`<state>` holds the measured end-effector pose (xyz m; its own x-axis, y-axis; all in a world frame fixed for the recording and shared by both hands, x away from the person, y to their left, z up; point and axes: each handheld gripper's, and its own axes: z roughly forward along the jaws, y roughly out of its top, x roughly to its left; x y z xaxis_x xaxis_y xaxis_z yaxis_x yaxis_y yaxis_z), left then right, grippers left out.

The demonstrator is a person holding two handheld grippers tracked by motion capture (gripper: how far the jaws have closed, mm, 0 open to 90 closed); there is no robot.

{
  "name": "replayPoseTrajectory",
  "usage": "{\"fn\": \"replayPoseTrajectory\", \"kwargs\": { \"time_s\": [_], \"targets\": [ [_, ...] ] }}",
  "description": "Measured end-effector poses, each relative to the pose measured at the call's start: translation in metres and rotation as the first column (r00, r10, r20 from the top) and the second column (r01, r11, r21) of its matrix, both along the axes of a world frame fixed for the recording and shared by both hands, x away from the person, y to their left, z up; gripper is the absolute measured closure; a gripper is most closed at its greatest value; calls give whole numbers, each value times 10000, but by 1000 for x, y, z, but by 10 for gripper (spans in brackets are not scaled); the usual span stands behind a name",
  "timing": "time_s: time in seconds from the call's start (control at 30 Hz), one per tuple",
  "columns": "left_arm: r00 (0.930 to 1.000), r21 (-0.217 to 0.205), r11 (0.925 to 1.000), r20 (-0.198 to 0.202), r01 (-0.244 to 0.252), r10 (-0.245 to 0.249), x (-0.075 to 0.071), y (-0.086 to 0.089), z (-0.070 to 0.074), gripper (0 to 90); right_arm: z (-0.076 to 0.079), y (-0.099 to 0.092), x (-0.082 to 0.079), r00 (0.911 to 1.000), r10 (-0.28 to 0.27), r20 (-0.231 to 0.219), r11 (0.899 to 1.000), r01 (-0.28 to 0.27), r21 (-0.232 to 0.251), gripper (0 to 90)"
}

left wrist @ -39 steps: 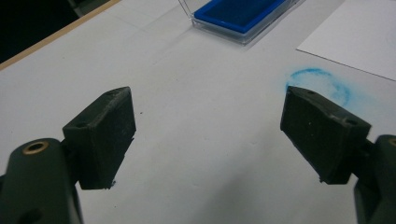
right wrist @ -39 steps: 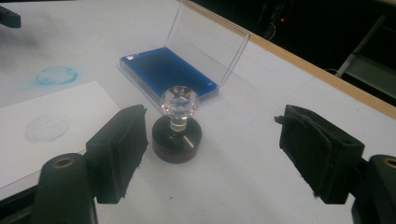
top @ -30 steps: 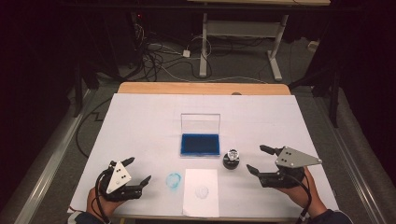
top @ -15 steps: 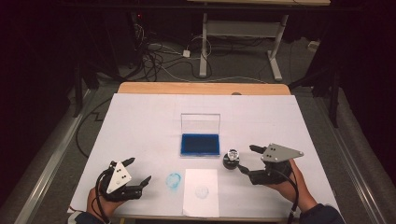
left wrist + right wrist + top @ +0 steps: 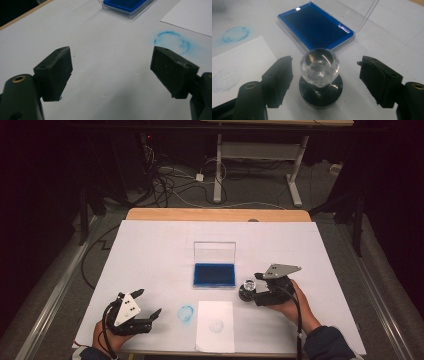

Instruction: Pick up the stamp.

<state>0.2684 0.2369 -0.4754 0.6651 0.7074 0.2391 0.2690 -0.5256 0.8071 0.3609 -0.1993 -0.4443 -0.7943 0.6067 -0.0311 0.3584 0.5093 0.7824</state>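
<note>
A stamp (image 5: 246, 289) with a clear faceted knob (image 5: 319, 65) and a round black base stands upright on the white table cover, just right of the blue ink pad (image 5: 214, 274). My right gripper (image 5: 254, 286) has one jaw on each side of the stamp. Its jaws have just been closing, and a gap remains between each pad and the knob in the right gripper view. My left gripper (image 5: 149, 301) rests near the table's front left corner. It is open with bare table between its fingers (image 5: 56, 72).
The ink pad (image 5: 315, 26) lies in a clear case with its lid (image 5: 215, 252) raised. A white sheet (image 5: 215, 325) with a faint round print lies at the front edge. A blue ring smudge (image 5: 186, 312) marks the cover left of the sheet.
My right gripper has moved left and slightly down, and the stamp now stands between its jaws. The left gripper has stayed in place.
</note>
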Motion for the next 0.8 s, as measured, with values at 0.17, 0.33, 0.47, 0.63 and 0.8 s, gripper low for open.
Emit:
{"fn": "replayPoseTrajectory", "kwargs": {
  "time_s": [0.17, 0.33, 0.47, 0.63, 0.8],
  "targets": [
    [10000, -60, 10000, 6, 4, -4, -1, 0, 0, 169, -4, 5, 4, 9997, 177, -184, 9998, -177, -22, 354],
    [10000, -65, 10000, -46, 41, -42, 0, 0, -1, 169, -4, 6, 4, 9997, 57, -248, 10000, -57, 1, 437],
    [10000, -51, 10000, -64, 51, -51, 0, 0, 0, 171, -5, 7, 4, 9992, 181, -350, 9998, -183, -35, 498],
    [9999, -10, 10000, -119, 75, -75, 0, 0, -1, 170, -5, 7, 3, 9991, 295, -299, 9995, -297, -67, 535],
    [9998, -8, 10000, -150, 96, -96, 0, 0, -1, 171, -4, 8, 2, 9989, 345, -301, 9991, -353, -242, 555]
  ]
}}
